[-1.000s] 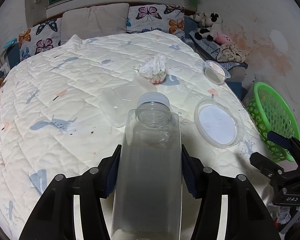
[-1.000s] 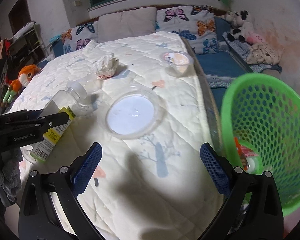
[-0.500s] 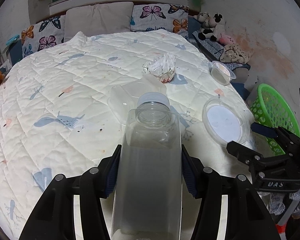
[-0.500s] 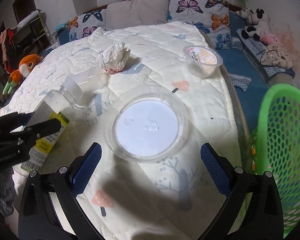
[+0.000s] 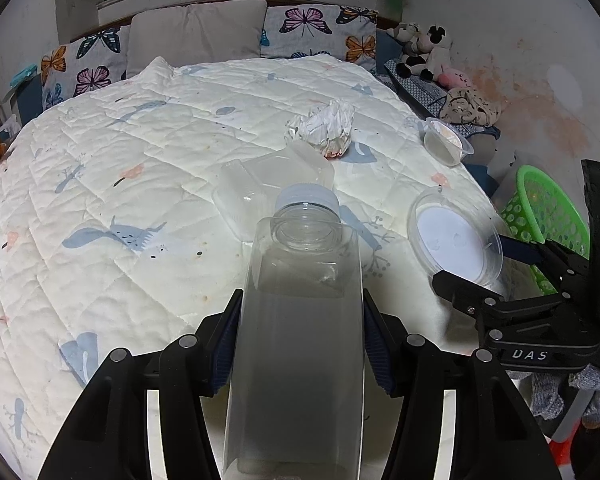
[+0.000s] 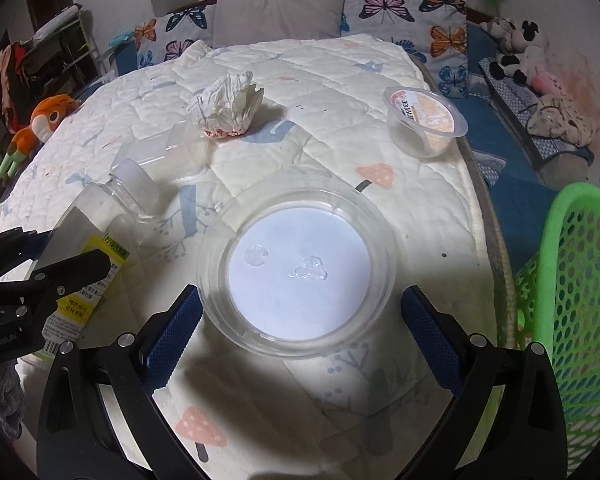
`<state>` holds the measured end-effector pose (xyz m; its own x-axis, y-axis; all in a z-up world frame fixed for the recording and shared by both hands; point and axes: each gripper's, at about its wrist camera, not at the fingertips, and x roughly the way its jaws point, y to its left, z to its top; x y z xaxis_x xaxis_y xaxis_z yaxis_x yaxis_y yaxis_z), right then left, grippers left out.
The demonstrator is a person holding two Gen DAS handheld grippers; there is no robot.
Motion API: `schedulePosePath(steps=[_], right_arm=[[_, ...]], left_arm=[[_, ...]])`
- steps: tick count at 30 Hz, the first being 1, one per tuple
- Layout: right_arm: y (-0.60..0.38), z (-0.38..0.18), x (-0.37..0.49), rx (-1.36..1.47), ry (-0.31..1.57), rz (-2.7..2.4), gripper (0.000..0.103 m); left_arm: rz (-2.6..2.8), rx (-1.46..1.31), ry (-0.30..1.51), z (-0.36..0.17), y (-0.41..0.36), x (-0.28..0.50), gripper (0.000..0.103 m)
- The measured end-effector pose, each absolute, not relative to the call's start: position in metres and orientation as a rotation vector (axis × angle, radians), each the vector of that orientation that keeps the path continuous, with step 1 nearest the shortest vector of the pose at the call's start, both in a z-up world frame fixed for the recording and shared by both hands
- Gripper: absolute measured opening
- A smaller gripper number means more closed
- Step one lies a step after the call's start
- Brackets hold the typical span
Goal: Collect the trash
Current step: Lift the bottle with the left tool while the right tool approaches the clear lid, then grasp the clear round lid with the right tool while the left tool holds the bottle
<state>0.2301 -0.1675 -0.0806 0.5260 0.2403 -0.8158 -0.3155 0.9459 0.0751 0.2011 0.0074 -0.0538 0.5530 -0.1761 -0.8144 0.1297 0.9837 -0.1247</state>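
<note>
I am holding the bottle [image 5: 300, 320] clamped in the left tool [image 5: 300, 344], pads pressing both flat sides, cap end pointing out over the bed [image 5: 140, 184]. The right tool [image 6: 300, 332] is standing wide open, empty, its fingers either side of the near rim of the round lid [image 6: 296, 268] lying flat by the bed's edge. To grip well, I am thinking one finger should go under the rim (thin clear plastic may flex and slip). The basket [image 6: 572, 280] is sitting just beyond the bed; little visible inside. The cup [image 6: 426, 120] looks empty; crumpled paper [image 6: 228, 106] and a clear tray [image 6: 168, 152] are waiting further in.
</note>
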Motion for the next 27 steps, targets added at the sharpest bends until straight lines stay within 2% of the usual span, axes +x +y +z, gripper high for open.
schedulePosePath(steps=[13, 22, 27], right_arm=[[-0.1615, -0.0808, 0.2354, -0.103, 0.964, 0.309, 0.098], [-0.1622, -0.0804, 0.2340, -0.101, 0.955, 0.308, 0.090], [-0.1630, -0.0792, 0.2318, -0.101, 0.948, 0.305, 0.089]], left_arm=[[-0.186, -0.062, 0.977, -0.0543, 0.0071, 0.2018, 0.054], [-0.192, -0.065, 0.980, -0.0539, 0.0078, 0.2031, 0.055], [-0.191, -0.067, 0.981, -0.0535, 0.0077, 0.2032, 0.056]])
